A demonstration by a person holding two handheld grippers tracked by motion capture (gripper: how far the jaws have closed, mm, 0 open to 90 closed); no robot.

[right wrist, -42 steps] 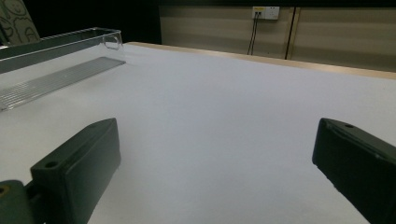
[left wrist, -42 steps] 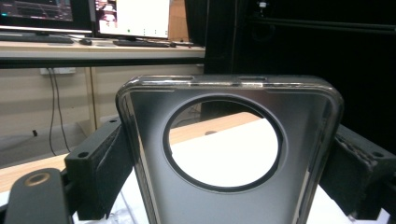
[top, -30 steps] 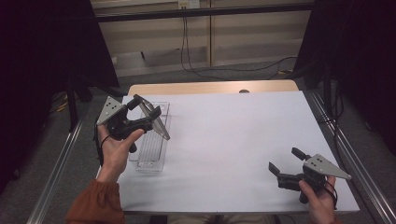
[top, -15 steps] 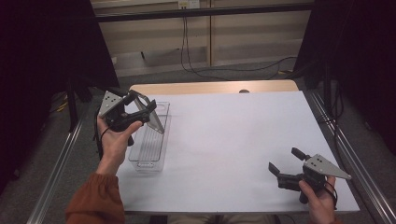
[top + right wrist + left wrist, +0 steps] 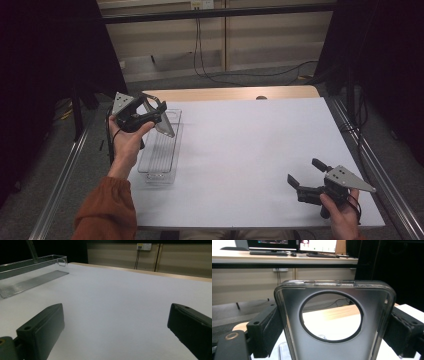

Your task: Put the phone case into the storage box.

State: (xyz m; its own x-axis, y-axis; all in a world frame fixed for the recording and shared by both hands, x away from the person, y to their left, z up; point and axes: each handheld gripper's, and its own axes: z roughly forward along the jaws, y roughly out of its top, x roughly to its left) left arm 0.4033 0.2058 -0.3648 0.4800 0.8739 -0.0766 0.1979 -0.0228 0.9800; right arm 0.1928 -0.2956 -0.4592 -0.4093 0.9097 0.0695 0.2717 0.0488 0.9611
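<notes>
We see a white tabletop [image 5: 240, 150] spreading beneath both hand-held grippers, with a strip of bare wood along its far edge. Below and just to the right of the left hand-held gripper [image 5: 150, 112] a long clear plastic tray [image 5: 160, 155] lies flat on the tabletop, its ribbed floor bare; in the right gripper view that tray [image 5: 30, 272] sits far off to the upper left of the right hand-held gripper's jaws. The left hand-held gripper is raised above the tray's far end, and its two black jaws press against the opposite long edges of a smoky translucent phone case [image 5: 334, 322], which stands upright between them with its large round camera opening near the top; in the high view the case [image 5: 165, 122] slants down from the jaws toward the tray. The right hand-held gripper [image 5: 307, 177] is held low over the near right corner of the tabletop, well apart from the tray and the case, and its jaws stand wide apart with nothing but white tabletop between them [image 5: 115, 322].
</notes>
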